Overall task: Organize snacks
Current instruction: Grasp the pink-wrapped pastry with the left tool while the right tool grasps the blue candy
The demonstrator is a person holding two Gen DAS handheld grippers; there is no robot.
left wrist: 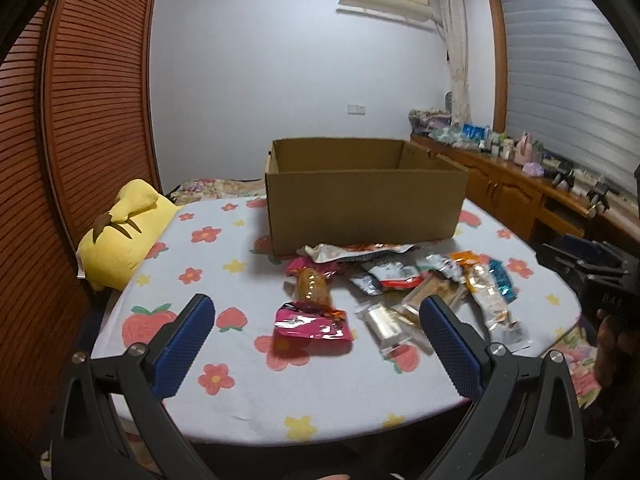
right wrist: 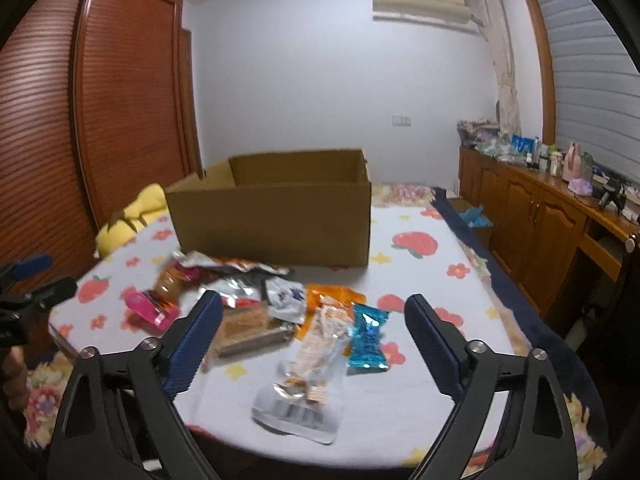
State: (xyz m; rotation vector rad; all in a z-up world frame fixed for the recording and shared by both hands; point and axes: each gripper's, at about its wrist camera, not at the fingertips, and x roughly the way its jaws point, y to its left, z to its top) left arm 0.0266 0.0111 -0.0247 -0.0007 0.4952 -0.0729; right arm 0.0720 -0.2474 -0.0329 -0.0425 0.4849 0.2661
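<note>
Both grippers apart, nothing between the pads: left gripper (left wrist: 316,320) low over the near table edge, right gripper (right wrist: 314,318) likewise, aimed at the packets.

Snacks (left wrist: 404,280) heaped loosely on the flowered cloth (left wrist: 240,392), just in front of the open box (left wrist: 364,208); the rearmost foil bag (left wrist: 360,251) touching or nearly touching the box's front wall. Box interior not visible from here, so contents cannot be told.

Handling, as a judgement: all light, thin-skinned, crinkly. Foil and clear film likely slick under the pads; contents probably brittle, so gentle closing only. Pink packet (left wrist: 314,326) lying apart at the left, easiest to take cleanly by a crimped end seam. Long clear pack (right wrist: 308,364) nearest the right gripper, floppy, best pinched across its middle or at the sealed end to stop it drooping. Teal packet (right wrist: 367,338) just beside it, small and puffy, good for a grip across the waist. Overlapped middle pieces likely to drag neighbours along if lifted first.

Edges and room: clear pack's near end close to the table's front edge, so a sideways nudge could tip it off. Bare cloth to the right of the pile, open for setting down or sliding. Yellow plush (left wrist: 120,232) at the far left, well apart. Box walls tall, needing a lift over the front rim. Cabinet (right wrist: 532,224) on the right well clear of the table.
</note>
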